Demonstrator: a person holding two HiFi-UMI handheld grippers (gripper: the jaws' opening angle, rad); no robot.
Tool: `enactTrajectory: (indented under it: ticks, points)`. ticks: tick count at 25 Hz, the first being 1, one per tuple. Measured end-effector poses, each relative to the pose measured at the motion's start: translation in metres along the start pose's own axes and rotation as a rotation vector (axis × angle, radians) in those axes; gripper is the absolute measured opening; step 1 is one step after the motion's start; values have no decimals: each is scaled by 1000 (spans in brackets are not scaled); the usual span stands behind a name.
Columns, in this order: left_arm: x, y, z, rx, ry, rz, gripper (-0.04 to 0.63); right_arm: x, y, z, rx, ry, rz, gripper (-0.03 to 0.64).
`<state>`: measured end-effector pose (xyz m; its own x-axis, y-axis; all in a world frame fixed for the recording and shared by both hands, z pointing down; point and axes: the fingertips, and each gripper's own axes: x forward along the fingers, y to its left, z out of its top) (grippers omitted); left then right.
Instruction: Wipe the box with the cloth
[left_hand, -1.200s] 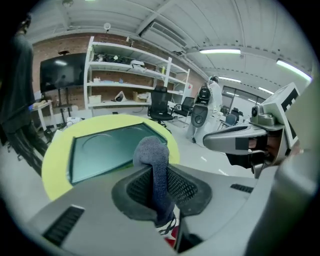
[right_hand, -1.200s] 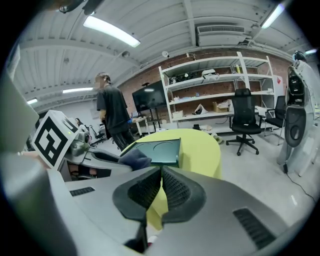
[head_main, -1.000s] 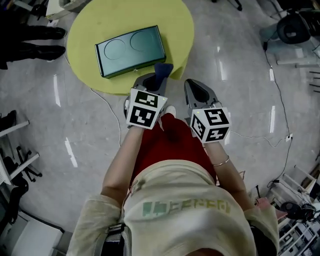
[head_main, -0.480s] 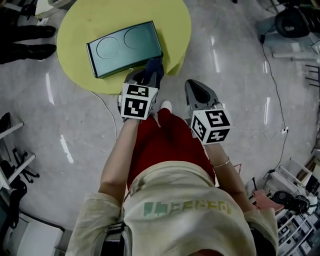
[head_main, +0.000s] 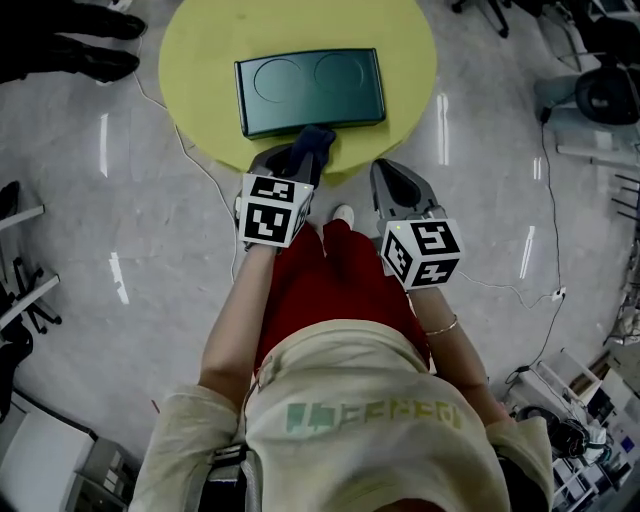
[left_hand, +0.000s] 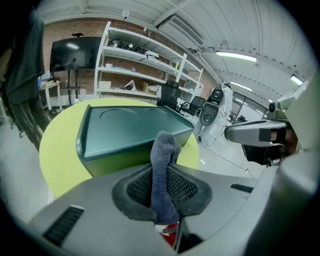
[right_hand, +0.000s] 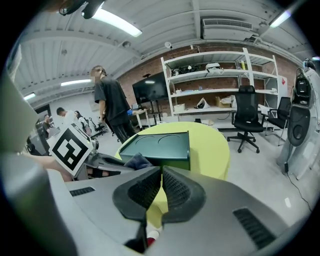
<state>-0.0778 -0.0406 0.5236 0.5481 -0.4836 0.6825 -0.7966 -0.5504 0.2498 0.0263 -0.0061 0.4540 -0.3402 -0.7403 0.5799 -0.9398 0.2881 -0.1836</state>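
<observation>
Since half a second ago the teal box has slid from the upper left of the head view to its middle, squared up ahead of both grippers. The left claw now points at the middle of the box's near long side rather than its right corner.

From the head view, the box lies on a round yellow table, its lid showing two pressed circles. A dark blue cloth sticks out of the left claw, and its tip overlaps the box's near edge (whether it actually touches cannot be told from above). The right claw hangs beside it, over the table's near rim and apart from the box.

From the left gripper view, the left claw is clamped on the cloth, which stands upright between the ribbed pads. Its rounded top rises in front of the box, near the right end of the near side. The table spreads out below and to the left.

From the right gripper view, the right claw is closed pad to pad, with nothing held. Beyond it the box sits on the table, and the cloth lies at its near left corner. A person stands behind the table.
</observation>
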Motion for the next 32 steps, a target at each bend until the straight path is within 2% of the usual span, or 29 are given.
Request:
enactTrajectory:
  ticks: [15, 24, 28, 32]
  points:
    - [-55, 104, -29, -115, -9, 97, 61, 48, 71, 18, -56, 18, 58, 38]
    - [-90, 145, -39, -168, -14, 174, 61, 63, 101, 28, -82, 21, 95, 38]
    - [-102, 175, -29, -175, -43, 198, 61, 75, 117, 33, -85, 11, 102, 38]
    - [-99, 192, 1, -156, -91, 196, 61, 75, 115, 36, -76, 6, 76, 38]
